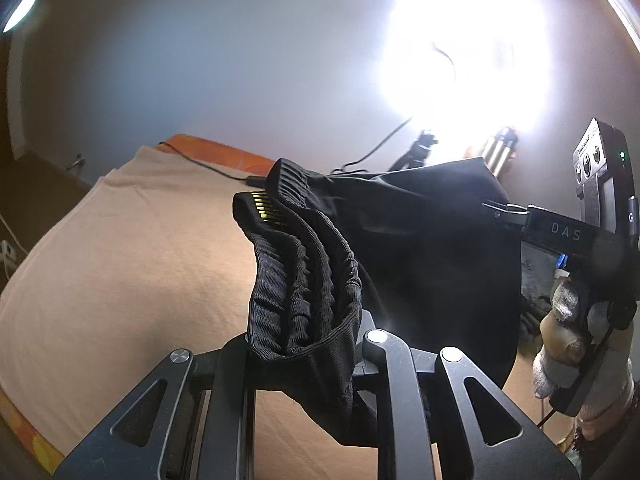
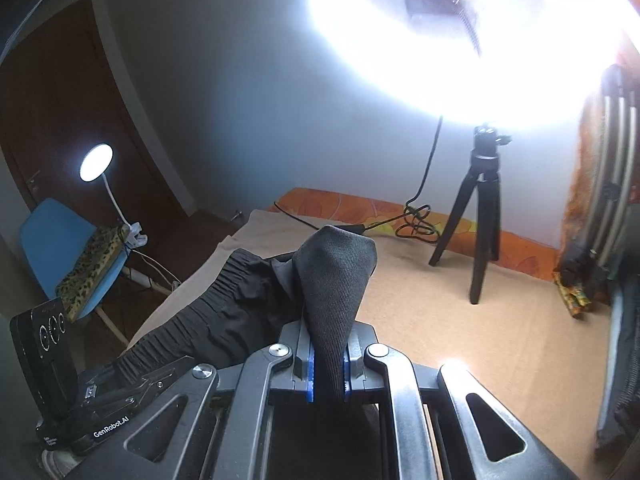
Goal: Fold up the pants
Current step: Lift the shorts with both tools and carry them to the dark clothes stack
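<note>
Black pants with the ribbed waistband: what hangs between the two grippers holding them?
Only the black pants themselves, stretched from the left gripper to the right gripper above the beige bed sheet, as the left wrist view shows.

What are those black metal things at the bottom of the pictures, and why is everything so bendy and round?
Those are two claws, and a person holds one in each hand. Each claw carries a small camera with a wide lens that bends the picture. One picture looks along the left claw, the other along the right claw. Both claws are shut on a pair of black pants: the left pinches the ribbed waistband, the right pinches another fold of the cloth. The pants hang between them above a bed with a beige sheet. In the left picture you can also see the person's hand holding the other claw. On the bed stand a black tripod and a cable. The big white glow is a bright lamp.
</note>
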A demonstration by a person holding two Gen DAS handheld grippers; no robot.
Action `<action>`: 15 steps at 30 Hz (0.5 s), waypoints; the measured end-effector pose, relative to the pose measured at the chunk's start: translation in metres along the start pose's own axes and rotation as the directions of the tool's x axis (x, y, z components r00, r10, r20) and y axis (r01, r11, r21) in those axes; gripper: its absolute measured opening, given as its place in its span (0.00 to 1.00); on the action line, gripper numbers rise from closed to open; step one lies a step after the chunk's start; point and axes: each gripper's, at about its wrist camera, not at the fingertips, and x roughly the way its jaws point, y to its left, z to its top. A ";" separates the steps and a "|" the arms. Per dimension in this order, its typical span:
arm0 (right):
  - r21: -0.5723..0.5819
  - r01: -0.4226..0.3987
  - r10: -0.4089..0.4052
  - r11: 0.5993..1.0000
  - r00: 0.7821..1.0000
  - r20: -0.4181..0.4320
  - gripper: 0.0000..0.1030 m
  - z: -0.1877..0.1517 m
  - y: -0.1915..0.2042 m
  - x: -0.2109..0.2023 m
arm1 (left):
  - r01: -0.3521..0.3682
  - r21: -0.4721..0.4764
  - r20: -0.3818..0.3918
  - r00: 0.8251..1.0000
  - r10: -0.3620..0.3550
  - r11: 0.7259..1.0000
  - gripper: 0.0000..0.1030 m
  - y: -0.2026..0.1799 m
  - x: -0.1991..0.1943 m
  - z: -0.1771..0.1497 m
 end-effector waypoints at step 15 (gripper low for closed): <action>0.059 0.084 -0.088 0.995 0.994 0.061 0.07 -0.029 -0.054 -0.104 | 0.133 0.066 -0.024 0.991 -0.132 0.989 0.15 -0.097 0.002 -0.016</action>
